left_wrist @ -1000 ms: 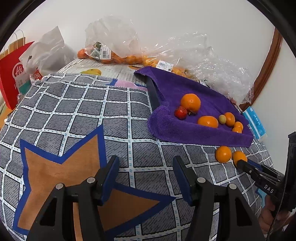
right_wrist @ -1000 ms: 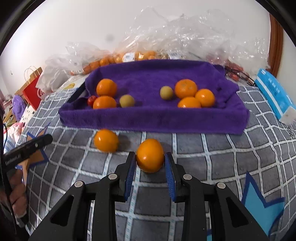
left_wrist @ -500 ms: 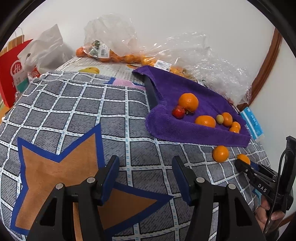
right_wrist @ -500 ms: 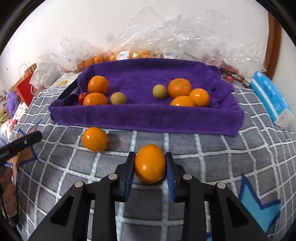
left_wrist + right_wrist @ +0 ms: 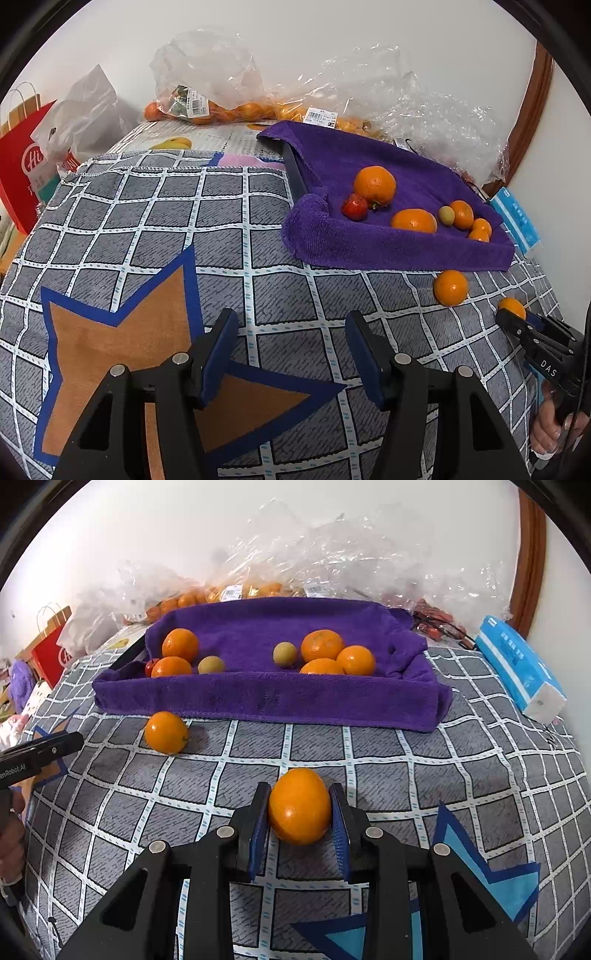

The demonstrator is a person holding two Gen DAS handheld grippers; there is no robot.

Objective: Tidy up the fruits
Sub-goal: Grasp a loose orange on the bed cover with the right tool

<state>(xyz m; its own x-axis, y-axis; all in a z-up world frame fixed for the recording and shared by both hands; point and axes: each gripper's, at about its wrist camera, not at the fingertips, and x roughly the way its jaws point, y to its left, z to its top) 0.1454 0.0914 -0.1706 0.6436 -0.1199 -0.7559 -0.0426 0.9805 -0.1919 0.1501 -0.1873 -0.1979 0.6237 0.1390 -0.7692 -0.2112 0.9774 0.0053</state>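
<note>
My right gripper is shut on an orange, held just above the checked cloth in front of the purple towel tray. It shows small in the left wrist view. A second orange lies loose on the cloth by the tray's front left; it also shows in the left wrist view. The tray holds several oranges, two small green fruits and a red strawberry. My left gripper is open and empty over the star pattern, far left of the tray.
Plastic bags of oranges and crumpled clear wrap lie behind the tray against the wall. A blue tissue pack sits at the right. A red paper bag stands off the left edge.
My right gripper has drawn back from the tray with the orange in it. My left gripper has shifted slightly, so the tray sits a little further right in its view.
</note>
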